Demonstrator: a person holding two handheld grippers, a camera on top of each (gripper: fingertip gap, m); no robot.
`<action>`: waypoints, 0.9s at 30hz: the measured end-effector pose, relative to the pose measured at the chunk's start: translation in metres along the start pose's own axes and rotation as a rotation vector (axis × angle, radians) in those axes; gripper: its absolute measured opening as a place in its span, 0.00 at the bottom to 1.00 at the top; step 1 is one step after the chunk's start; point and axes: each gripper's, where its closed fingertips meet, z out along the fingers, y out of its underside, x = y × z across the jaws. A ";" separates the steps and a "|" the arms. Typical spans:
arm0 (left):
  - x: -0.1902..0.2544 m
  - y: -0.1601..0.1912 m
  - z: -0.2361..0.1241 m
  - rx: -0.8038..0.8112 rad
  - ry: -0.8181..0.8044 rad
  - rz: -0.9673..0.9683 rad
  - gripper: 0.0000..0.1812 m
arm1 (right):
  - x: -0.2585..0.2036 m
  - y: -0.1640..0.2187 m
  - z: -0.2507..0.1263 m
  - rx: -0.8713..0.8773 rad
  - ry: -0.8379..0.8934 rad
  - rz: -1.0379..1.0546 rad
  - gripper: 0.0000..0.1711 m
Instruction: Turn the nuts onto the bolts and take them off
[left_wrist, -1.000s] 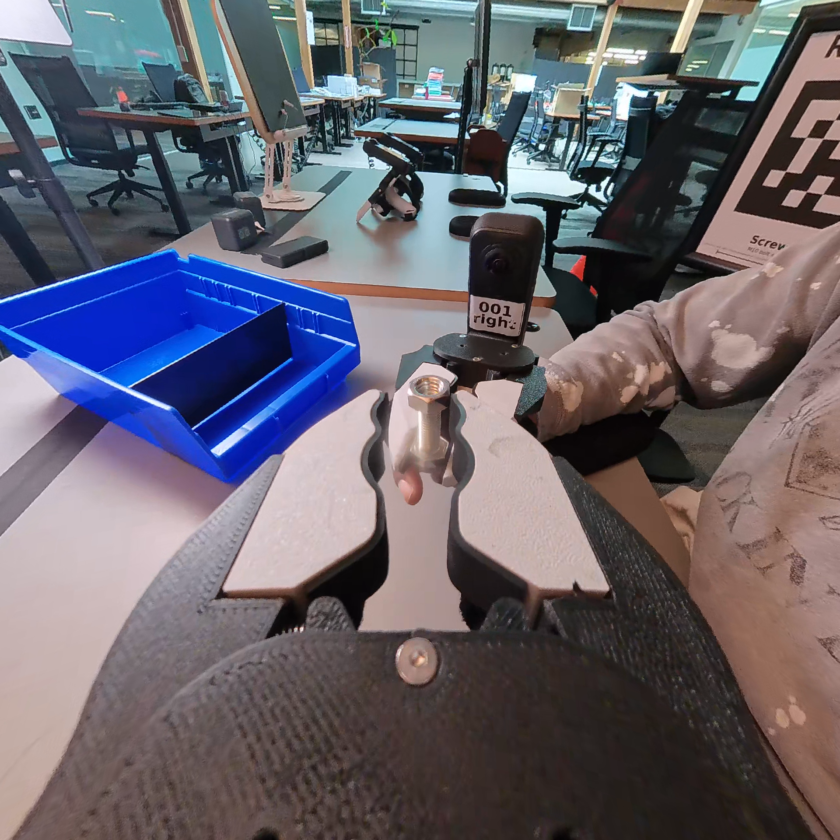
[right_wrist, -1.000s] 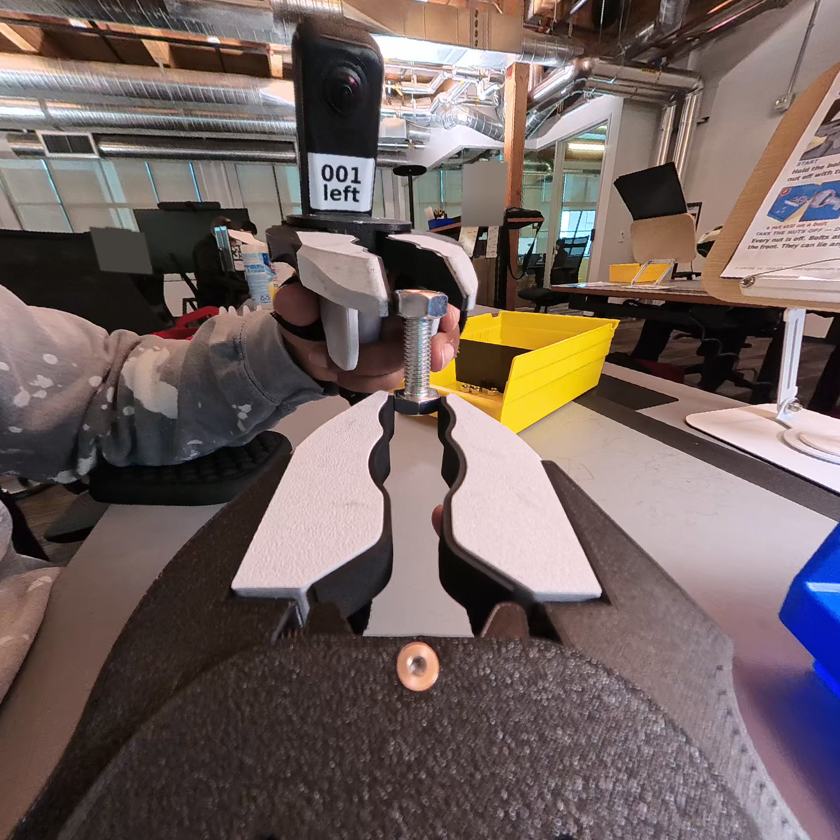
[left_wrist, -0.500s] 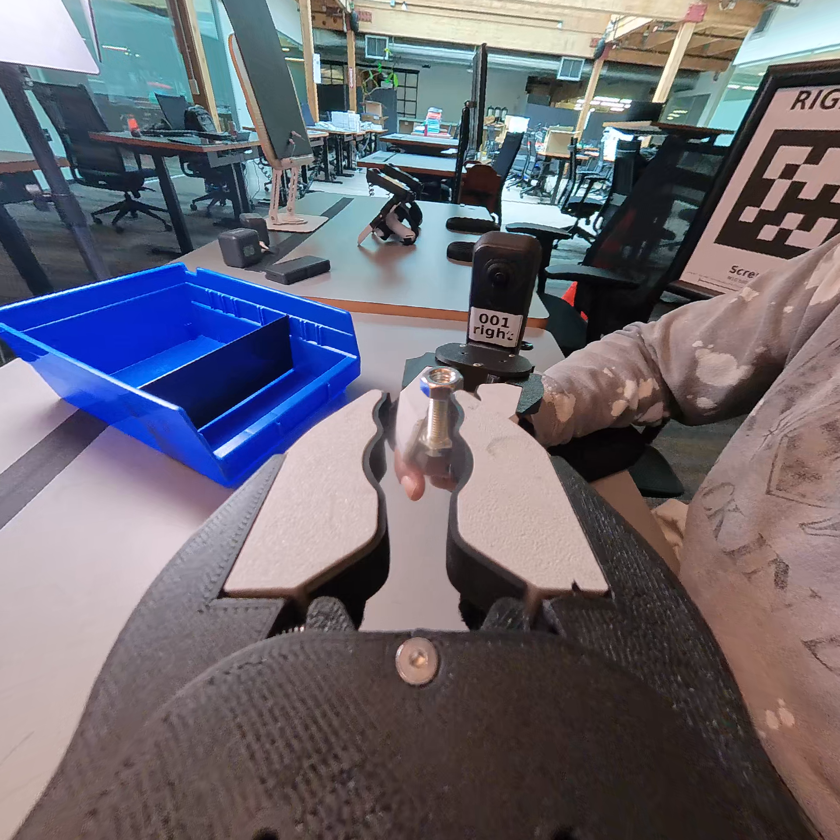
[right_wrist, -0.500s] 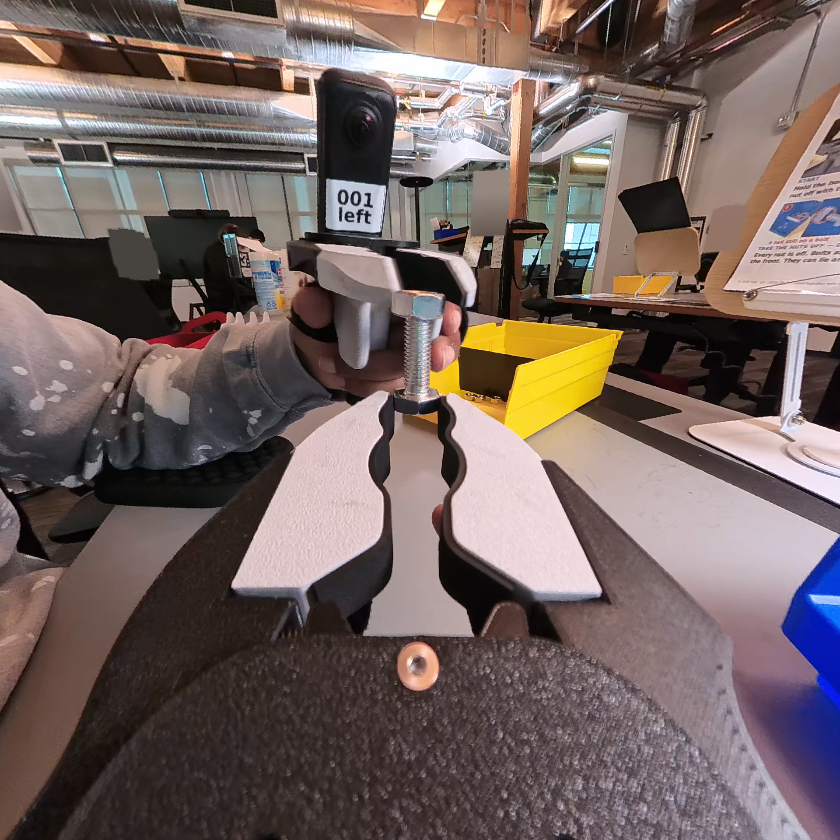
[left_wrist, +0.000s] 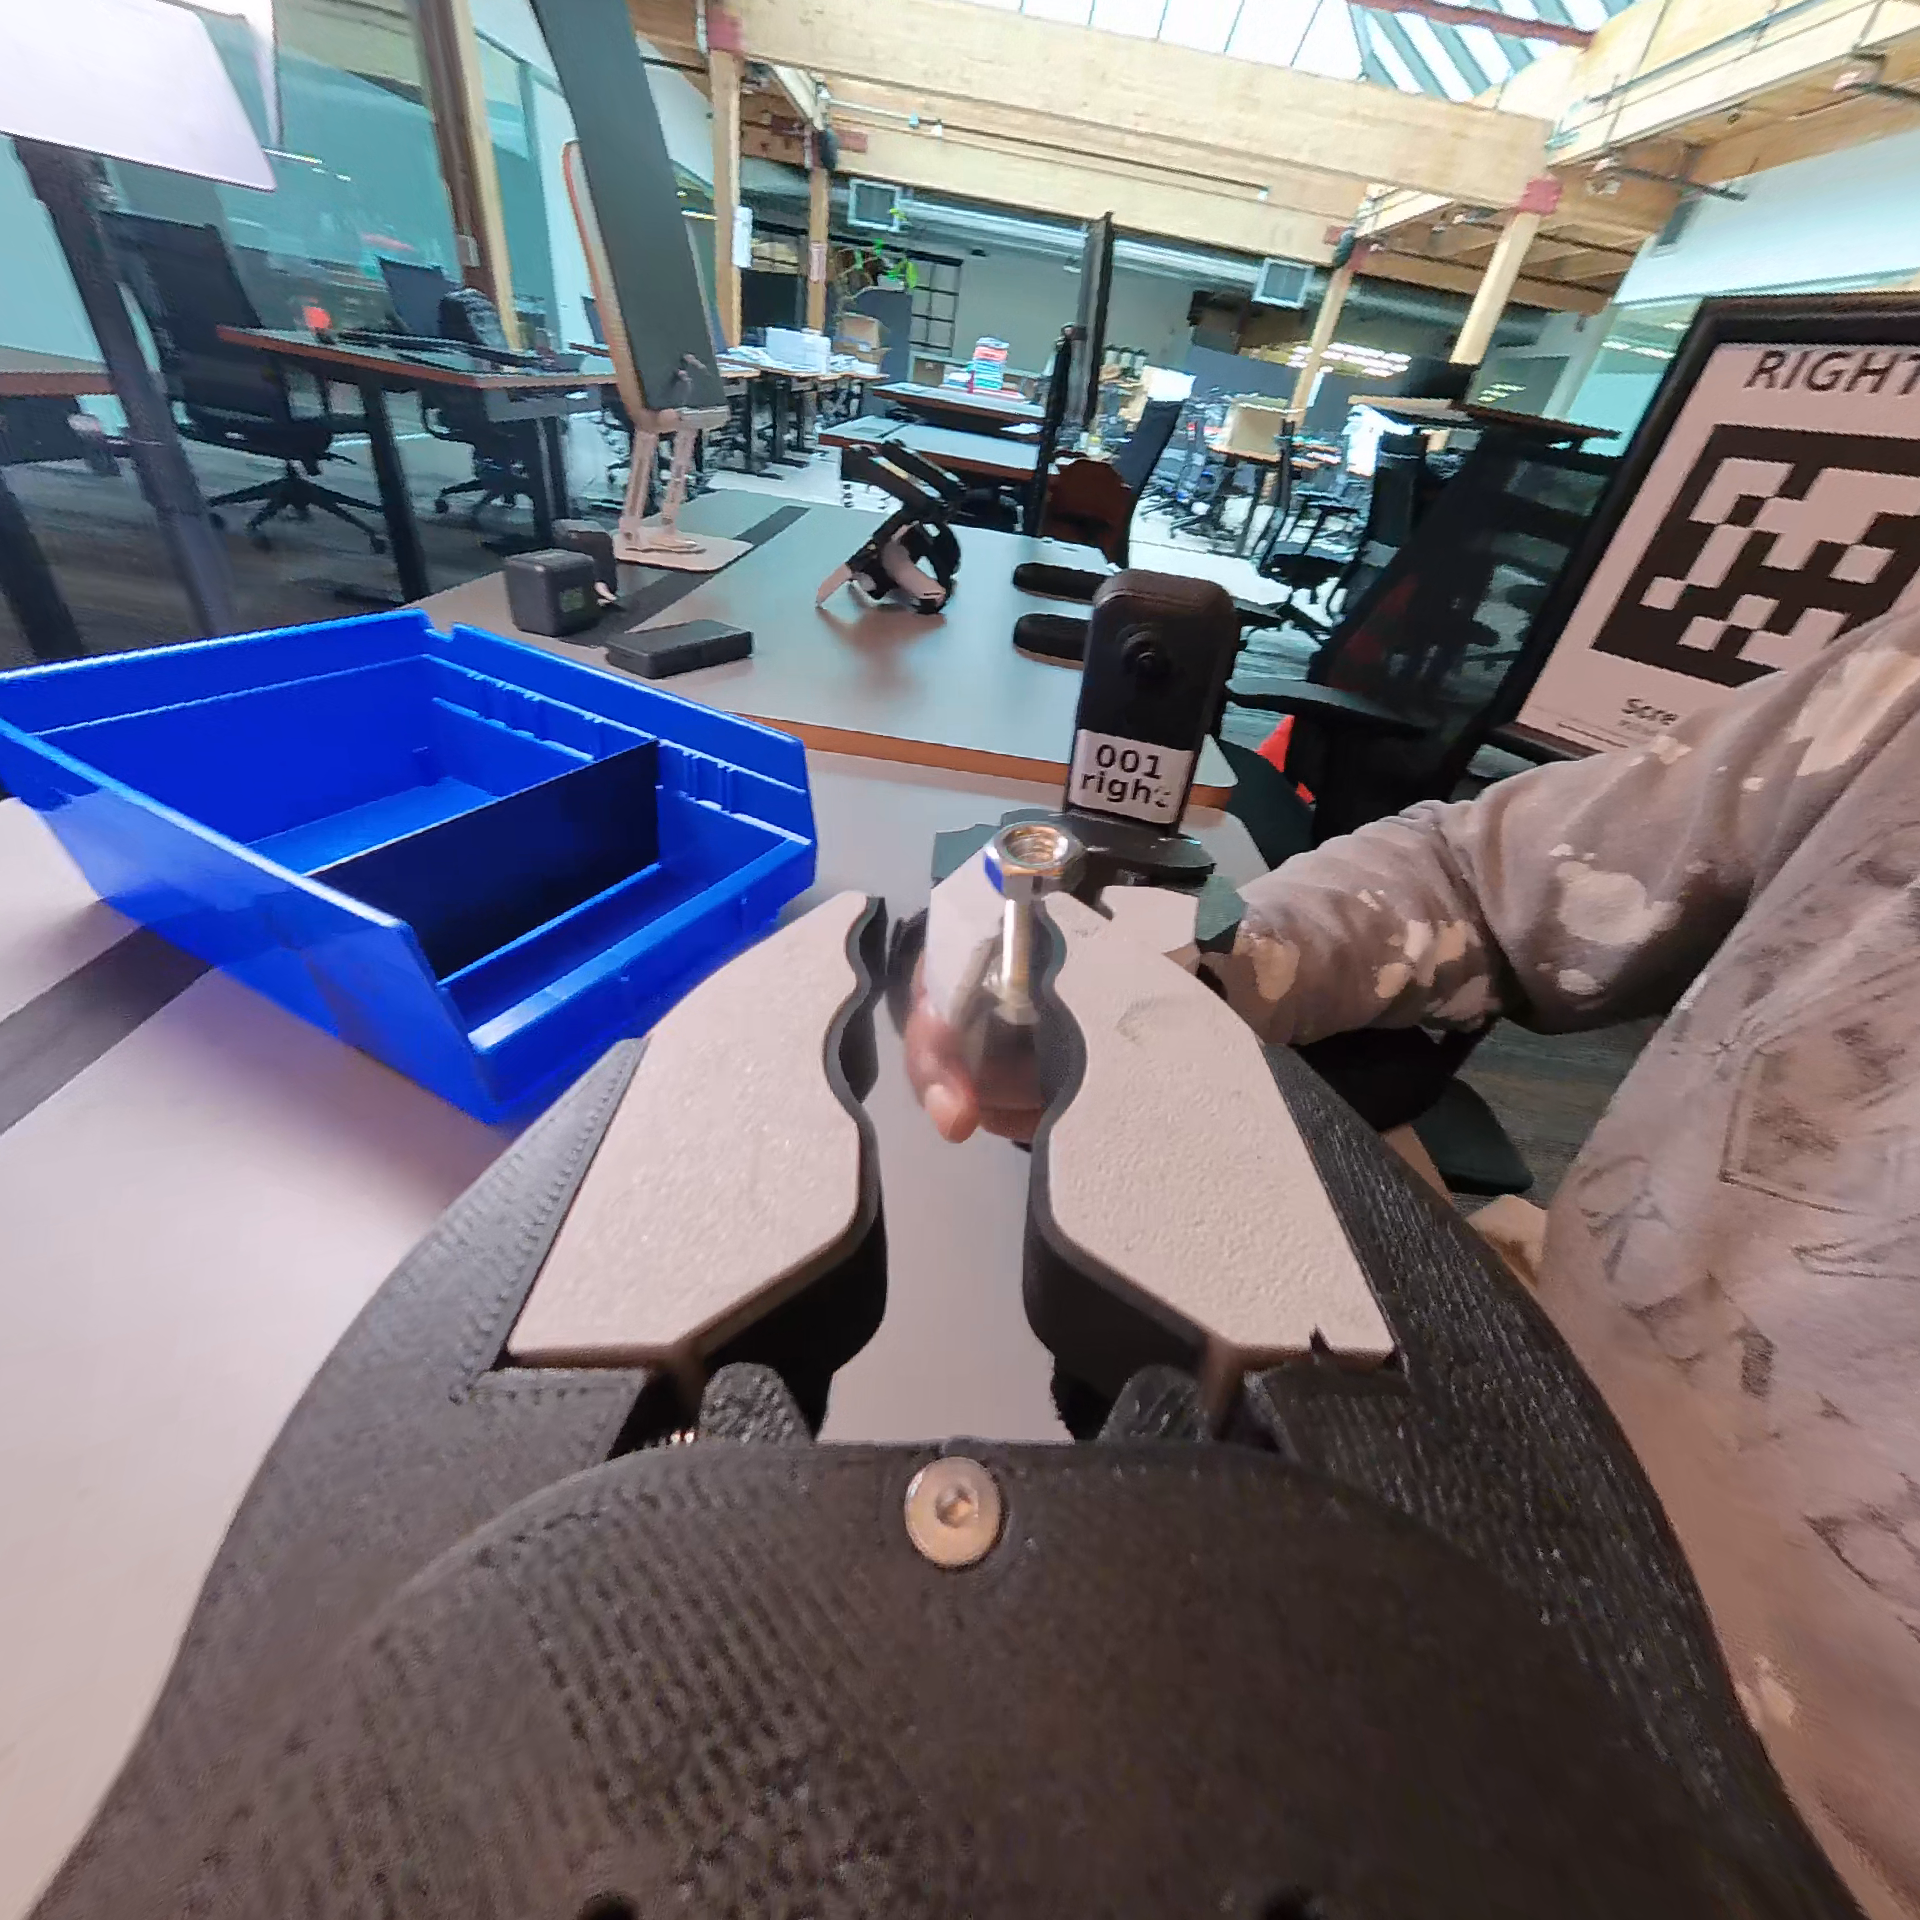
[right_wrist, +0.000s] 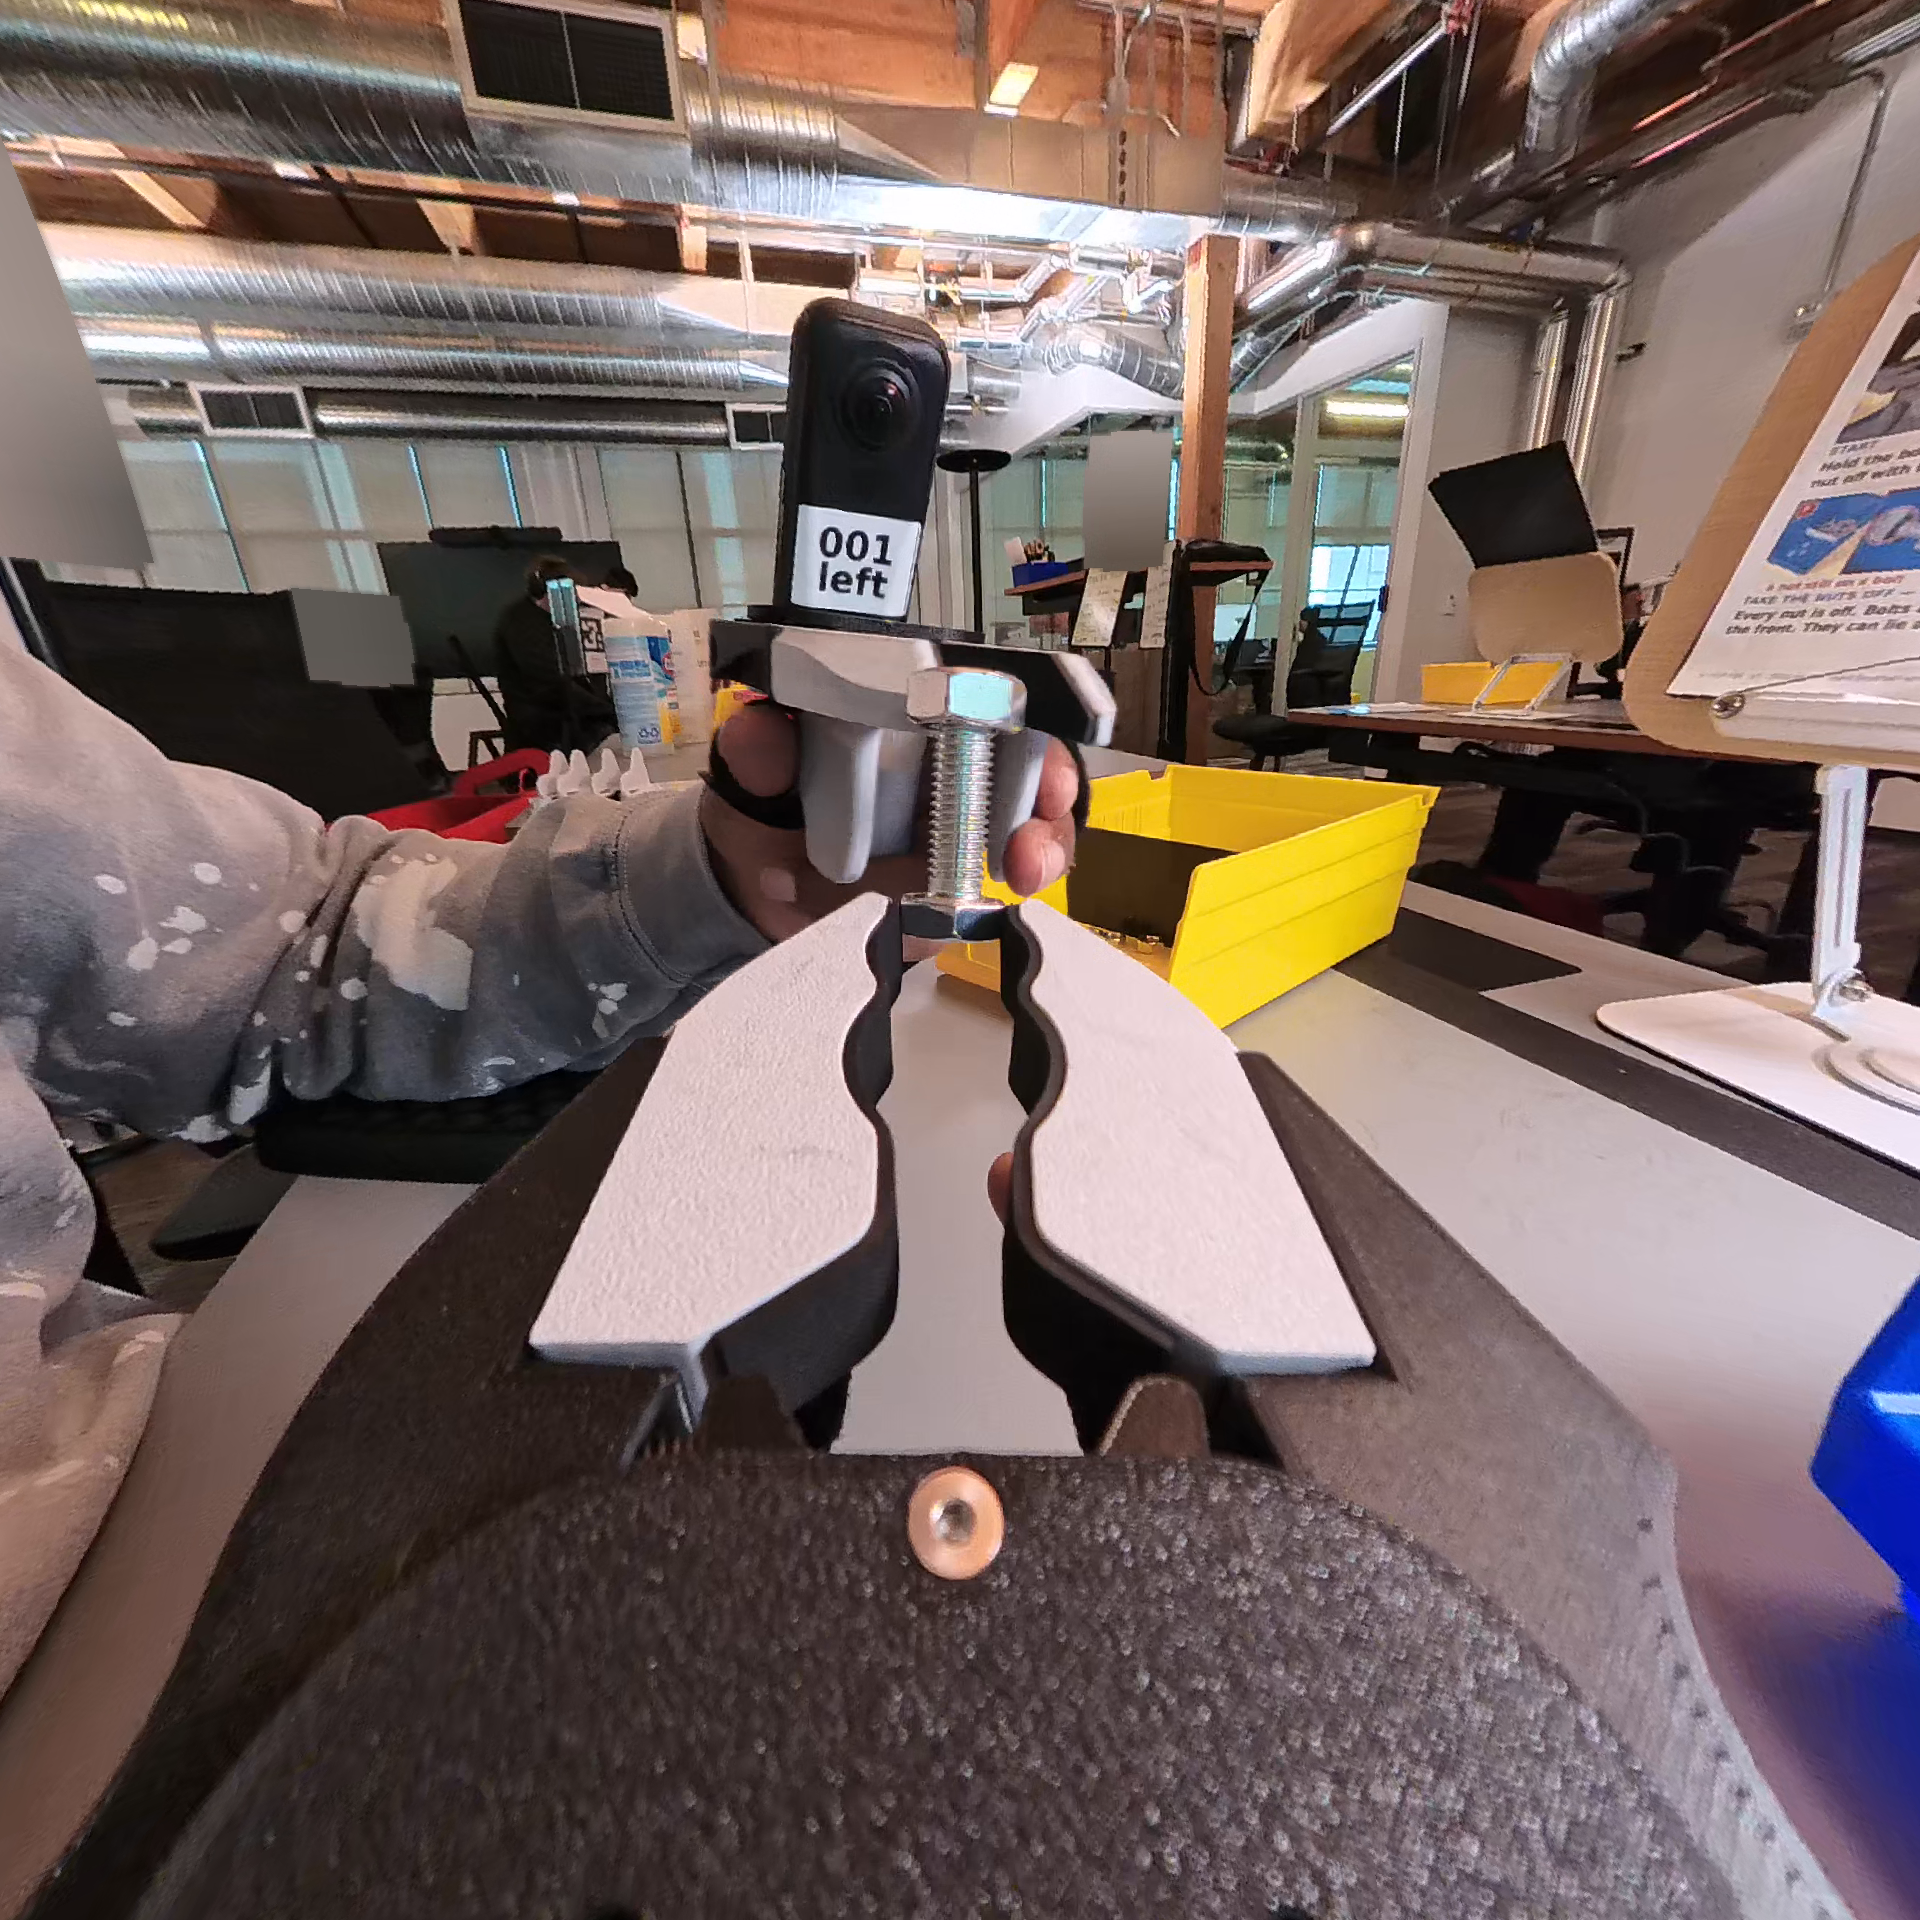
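Observation:
A silver bolt (right_wrist: 961, 810) hangs in the air between my two grippers, above the grey table (right_wrist: 1403, 1122). My left gripper (left_wrist: 977, 925) is shut on the bolt's hex head (right_wrist: 964, 694); the right wrist view shows the head between its grey fingers (right_wrist: 842, 675). My right gripper (right_wrist: 951, 920) is shut on the nut (right_wrist: 948, 923) at the threaded end. In the left wrist view the nut (left_wrist: 1034, 857) faces me with its hole showing, and the shaft (left_wrist: 1016, 945) runs down into my jaws, where the head is hidden.
A blue divided bin (left_wrist: 416, 862) stands on the table to the left; its corner shows in the right wrist view (right_wrist: 1870, 1434). A yellow bin (right_wrist: 1299, 862) with small parts stands behind the bolt. A stand with a printed sheet (right_wrist: 1818, 520) is at the right. A person's sleeve (left_wrist: 1558, 914) reaches in.
The left gripper has tilted, so its view has tipped upward and the nut's hole now shows. Both grippers have kept their hold on the bolt and the nut.

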 end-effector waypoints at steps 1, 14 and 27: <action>0.004 0.000 0.001 0.005 0.022 -0.002 0.15 | 0.000 0.001 0.000 -0.002 -0.001 0.002 0.11; 0.006 -0.006 0.000 0.055 0.055 -0.044 0.13 | -0.007 -0.022 -0.005 0.098 -0.066 0.067 0.10; 0.021 0.002 0.016 0.002 0.066 0.030 0.10 | -0.007 0.005 0.005 -0.051 -0.035 0.041 0.10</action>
